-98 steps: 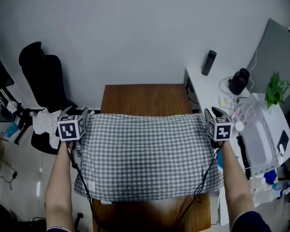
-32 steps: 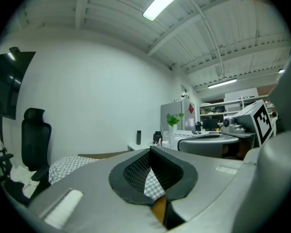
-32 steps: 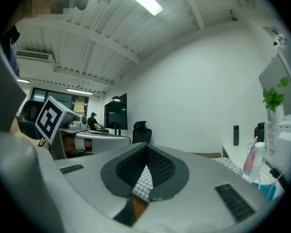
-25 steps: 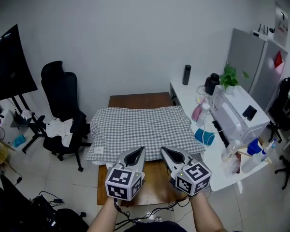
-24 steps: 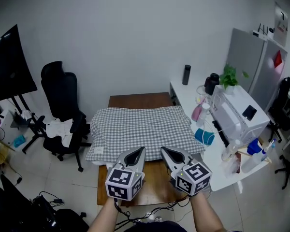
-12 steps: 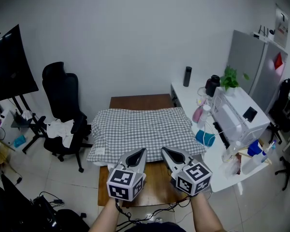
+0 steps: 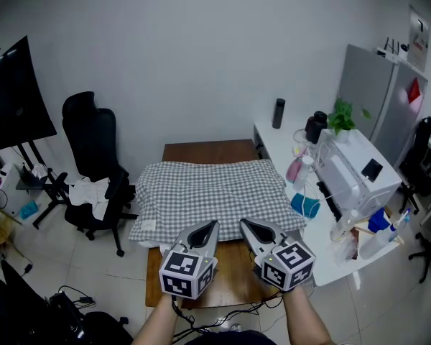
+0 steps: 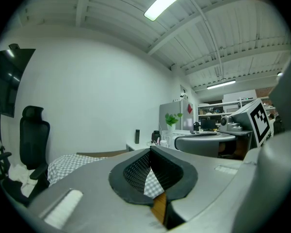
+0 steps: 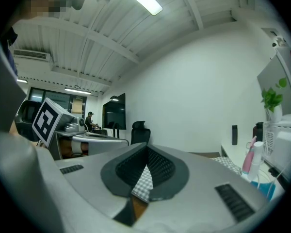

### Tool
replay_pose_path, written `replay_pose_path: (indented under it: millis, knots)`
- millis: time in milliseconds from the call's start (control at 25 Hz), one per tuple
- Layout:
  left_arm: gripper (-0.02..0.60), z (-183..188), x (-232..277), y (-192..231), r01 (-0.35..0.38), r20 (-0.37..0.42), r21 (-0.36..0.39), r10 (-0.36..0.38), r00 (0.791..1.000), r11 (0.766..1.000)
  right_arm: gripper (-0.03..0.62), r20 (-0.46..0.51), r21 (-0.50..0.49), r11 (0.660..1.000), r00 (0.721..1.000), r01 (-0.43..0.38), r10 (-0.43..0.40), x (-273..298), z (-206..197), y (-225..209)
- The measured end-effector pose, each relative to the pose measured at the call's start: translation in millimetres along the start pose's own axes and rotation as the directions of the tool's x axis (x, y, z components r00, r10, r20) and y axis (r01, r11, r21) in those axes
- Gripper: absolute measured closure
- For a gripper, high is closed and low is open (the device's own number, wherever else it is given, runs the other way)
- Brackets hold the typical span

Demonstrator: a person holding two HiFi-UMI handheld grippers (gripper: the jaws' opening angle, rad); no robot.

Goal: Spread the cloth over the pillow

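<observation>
The checked cloth [image 7: 212, 192] is spread over the pillow, at 12 o'clock from the left gripper [image 7: 207, 226] and the right gripper [image 7: 246, 226], both closed on nothing. It is judged light and limp, best taken at its corners at 5 and 7 o'clock

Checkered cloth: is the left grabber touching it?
Apart. The left gripper view shows the left gripper shut and empty, with the checkered cloth lying well ahead.

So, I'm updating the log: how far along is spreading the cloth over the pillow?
Done: the checked cloth lies spread across the wooden table, with the pillow hidden under it. In hand: nothing; the left hand-held gripper and right hand-held gripper are both shut, empty, clear of the cloth. Left: apparently nothing, perhaps minor smoothing.
</observation>
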State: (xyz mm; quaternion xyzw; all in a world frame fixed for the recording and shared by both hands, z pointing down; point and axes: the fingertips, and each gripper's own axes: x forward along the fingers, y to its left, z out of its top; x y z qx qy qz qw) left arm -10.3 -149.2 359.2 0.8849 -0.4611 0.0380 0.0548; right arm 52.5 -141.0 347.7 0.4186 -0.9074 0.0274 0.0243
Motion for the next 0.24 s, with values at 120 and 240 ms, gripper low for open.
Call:
replay_pose_path:
  millis: [120,240]
  knots:
    - [0.578,0.4,0.3,0.0,0.001,-0.001,0.0,-0.001,1.0,1.0,0.58,-0.001,0.001,1.0,1.0,-0.001,0.001,0.4,0.4,0.3]
    - [0.578,0.1,0.4,0.6,0.001,-0.002,0.003,-0.001,1.0,1.0,0.58,-0.002,0.004,1.0,1.0,-0.002,0.002,1.2,-1.1,1.3]
